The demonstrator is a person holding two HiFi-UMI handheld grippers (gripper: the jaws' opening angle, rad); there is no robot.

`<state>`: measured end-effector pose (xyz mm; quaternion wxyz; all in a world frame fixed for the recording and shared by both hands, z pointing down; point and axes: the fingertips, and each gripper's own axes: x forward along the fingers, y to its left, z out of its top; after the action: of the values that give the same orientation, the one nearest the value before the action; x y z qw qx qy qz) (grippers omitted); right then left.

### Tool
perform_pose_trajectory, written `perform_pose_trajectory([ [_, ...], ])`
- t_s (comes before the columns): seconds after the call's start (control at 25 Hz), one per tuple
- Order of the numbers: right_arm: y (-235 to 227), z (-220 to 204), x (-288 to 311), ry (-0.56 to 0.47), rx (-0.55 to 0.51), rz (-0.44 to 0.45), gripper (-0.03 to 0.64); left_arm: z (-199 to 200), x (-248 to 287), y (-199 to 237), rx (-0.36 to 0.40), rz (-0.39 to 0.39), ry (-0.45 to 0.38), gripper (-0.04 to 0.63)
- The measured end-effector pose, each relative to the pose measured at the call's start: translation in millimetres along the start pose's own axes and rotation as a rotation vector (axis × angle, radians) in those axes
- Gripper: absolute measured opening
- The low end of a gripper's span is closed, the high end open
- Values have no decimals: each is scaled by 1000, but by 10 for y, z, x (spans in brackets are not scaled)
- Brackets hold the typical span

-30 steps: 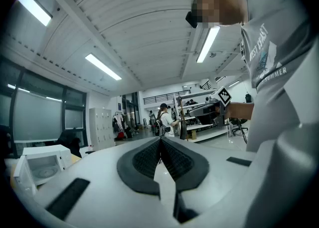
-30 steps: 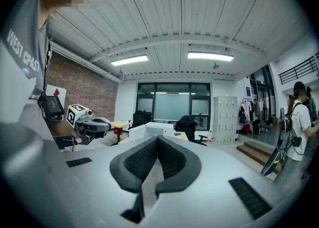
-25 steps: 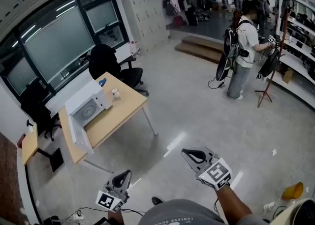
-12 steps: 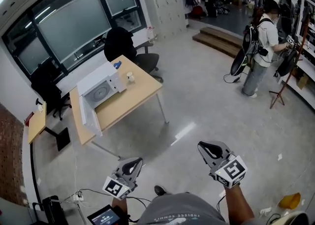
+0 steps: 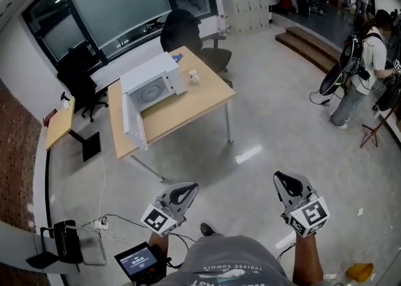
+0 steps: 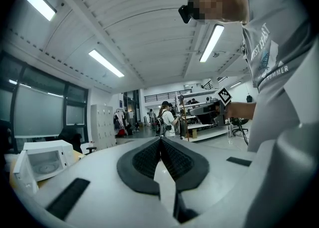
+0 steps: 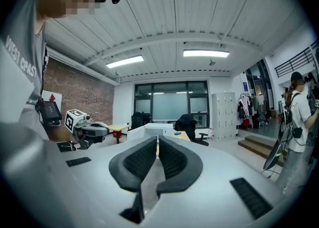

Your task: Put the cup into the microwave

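Nearest: left gripper [image 5: 190,187] and right gripper [image 5: 280,177], grey and two-jawed, black pads of each pressed together on nothing, both well apart from the white box-shaped microwave [image 5: 153,84]. Farther: light wooden table [image 5: 188,108] under the microwave, white door [image 5: 133,125] swung open. Small pale cup [image 5: 193,77] on the table just beside the microwave, to its right in the head view. Step in hand, as judged: approach. For a clean pick: face the microwave's open front, spread one gripper's jaws before reaching, take the cup by its wall. Count: two grippers, one microwave, one cup, one table, two black office chairs [image 5: 188,31] beyond the microwave.
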<state>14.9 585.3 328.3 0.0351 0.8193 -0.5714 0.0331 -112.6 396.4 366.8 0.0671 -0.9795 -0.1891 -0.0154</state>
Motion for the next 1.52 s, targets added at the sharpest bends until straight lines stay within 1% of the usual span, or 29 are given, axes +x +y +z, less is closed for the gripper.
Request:
perform_pose_trajectory([
  [0.16,34,32,296,7,1,-2,20,-28,-74,275,-6,1,2,20],
  [0.28,48,67,565,6,-4,-1,20,-53,-122,535,-33,18,7,20],
  [0.44,97,98,925,17,-8,5,21,-92,-219,879,-26,29,3,20],
  [0.56,165,130,1195,20,-15,10,21,-141,-312,1113,-50,43,2,20],
  [0.64,222,150,1384,23,-21,15,21,-174,-388,1281,-52,52,-5,20],
  [0.92,499,251,2057,35,-42,24,20,-288,-813,1855,-60,85,-23,20],
  [1.08,649,347,2405,13,-62,13,20,-403,-1066,2173,-61,102,-34,20],
  [1.2,778,422,2589,13,-74,8,20,-440,-1250,2358,-50,118,-51,20],
  [1.32,936,493,2729,31,-99,22,21,-410,-1448,2463,-62,141,-78,20],
  [1.52,1043,611,3038,11,-123,48,20,-421,-1660,2630,-57,176,-97,20],
])
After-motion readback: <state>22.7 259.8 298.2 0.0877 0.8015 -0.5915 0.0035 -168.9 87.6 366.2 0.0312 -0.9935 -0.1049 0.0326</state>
